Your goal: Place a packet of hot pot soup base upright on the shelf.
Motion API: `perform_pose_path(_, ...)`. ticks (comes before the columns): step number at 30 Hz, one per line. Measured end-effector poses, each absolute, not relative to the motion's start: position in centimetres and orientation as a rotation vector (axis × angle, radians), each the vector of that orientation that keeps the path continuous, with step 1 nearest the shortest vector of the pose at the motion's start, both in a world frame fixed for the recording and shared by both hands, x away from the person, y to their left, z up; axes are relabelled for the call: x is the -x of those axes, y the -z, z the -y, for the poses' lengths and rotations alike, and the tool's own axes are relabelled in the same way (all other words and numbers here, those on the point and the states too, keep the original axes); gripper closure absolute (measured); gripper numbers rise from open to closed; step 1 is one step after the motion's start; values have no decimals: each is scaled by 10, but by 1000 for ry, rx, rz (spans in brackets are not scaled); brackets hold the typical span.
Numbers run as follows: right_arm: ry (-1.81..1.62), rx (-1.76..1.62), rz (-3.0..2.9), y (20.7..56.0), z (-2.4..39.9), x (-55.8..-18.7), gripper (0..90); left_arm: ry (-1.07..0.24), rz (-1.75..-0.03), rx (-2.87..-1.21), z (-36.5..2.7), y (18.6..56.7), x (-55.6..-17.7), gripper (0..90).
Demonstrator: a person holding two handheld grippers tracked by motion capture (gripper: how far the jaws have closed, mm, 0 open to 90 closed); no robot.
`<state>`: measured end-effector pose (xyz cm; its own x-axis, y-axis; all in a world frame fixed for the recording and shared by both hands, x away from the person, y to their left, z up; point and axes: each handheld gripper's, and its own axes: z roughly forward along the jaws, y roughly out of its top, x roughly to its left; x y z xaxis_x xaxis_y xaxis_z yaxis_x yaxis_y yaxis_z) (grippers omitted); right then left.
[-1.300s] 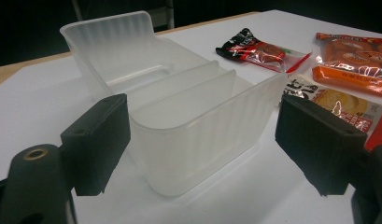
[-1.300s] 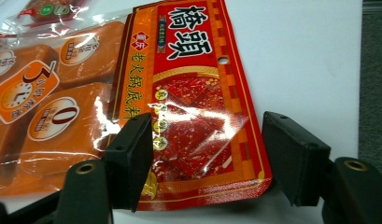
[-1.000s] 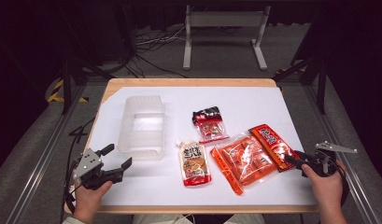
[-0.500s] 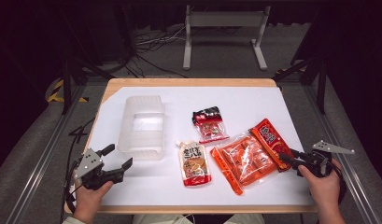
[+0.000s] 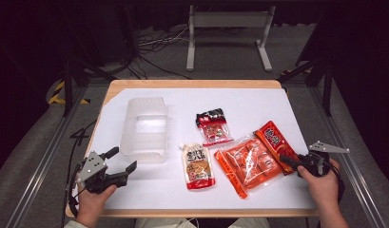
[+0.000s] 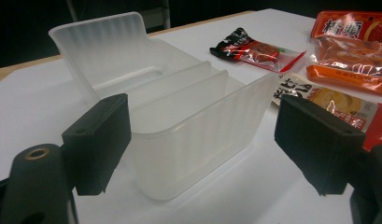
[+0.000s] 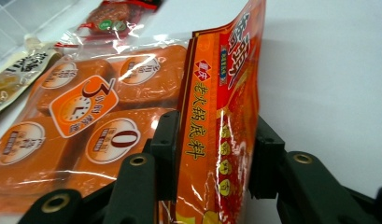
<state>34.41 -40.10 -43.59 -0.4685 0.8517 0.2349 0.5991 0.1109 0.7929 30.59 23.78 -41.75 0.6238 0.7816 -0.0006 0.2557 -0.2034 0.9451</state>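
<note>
- High view: left gripper [image 5: 120,161] sits spread apart near the clear bin [image 5: 145,128]; right gripper [image 5: 283,160] bites the red pouch [image 5: 276,145].
- Left gripper view: jaws wide, bin [image 6: 179,116] just ahead.
- Right gripper view: jaws clamped on the upright red pouch [image 7: 219,121], beside the orange pack [image 7: 86,121].

A wooden table [image 5: 192,84] carries a white sheet [image 5: 258,102]. On the sheet lie 1 clear plastic bin [image 5: 145,128] at the left and 4 snack packets: dark [image 5: 212,126], beige [image 5: 197,166], orange [image 5: 247,165], red [image 5: 274,141].
</note>
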Motion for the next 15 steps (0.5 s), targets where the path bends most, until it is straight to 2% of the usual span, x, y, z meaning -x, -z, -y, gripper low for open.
perform_pose_path(5,-1253,-1463,-2143,441,397,-351,669,-602,-838,-1749,-237,416,-304,193)
perform_pose_path(11,-1201,-1456,-2150,441,396,-354,792,-540,-840,-1729,-237,414,-304,217)
perform_pose_path(15,-1175,-1444,-2156,441,396,-356,880,-556,-857,-1716,-237,410,-301,256)
